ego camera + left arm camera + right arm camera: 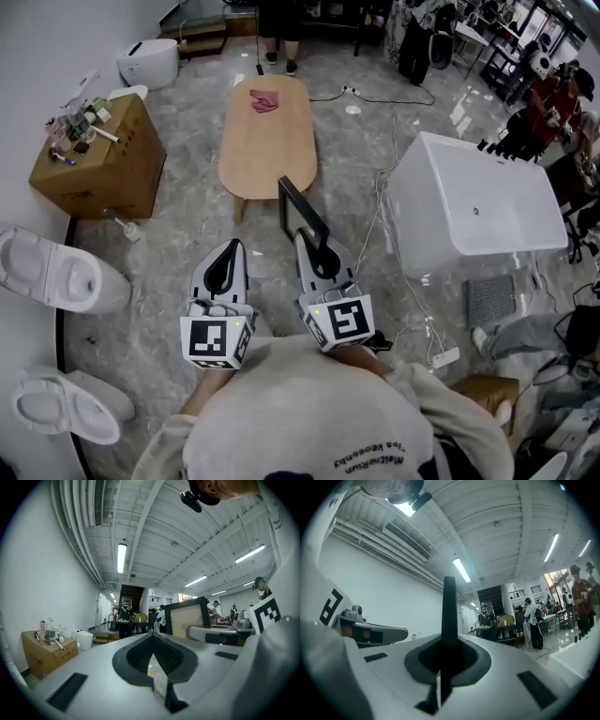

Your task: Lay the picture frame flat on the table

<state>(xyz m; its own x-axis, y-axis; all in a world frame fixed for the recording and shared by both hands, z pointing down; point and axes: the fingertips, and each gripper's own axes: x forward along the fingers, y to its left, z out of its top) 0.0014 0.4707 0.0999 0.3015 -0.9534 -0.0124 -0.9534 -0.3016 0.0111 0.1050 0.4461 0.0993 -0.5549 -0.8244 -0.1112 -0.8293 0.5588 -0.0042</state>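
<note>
My right gripper point(320, 255) is shut on the lower edge of a black picture frame point(302, 210), which stands upright in the air over the floor, just short of the near end of the oval wooden table point(267, 150). In the right gripper view the frame point(449, 616) rises edge-on as a thin dark bar out of the closed jaws point(440, 665). The left gripper view shows its pale front point(190, 616) from the side. My left gripper point(225, 267) hangs beside the right one, shut with nothing in it point(153, 656).
A pink cloth point(265, 100) lies at the table's far end. A cardboard box point(98, 164) with small items and two toilets point(56, 272) stand at the left. A white bathtub point(478, 211) and floor cables point(380, 202) are at the right. People stand at the back.
</note>
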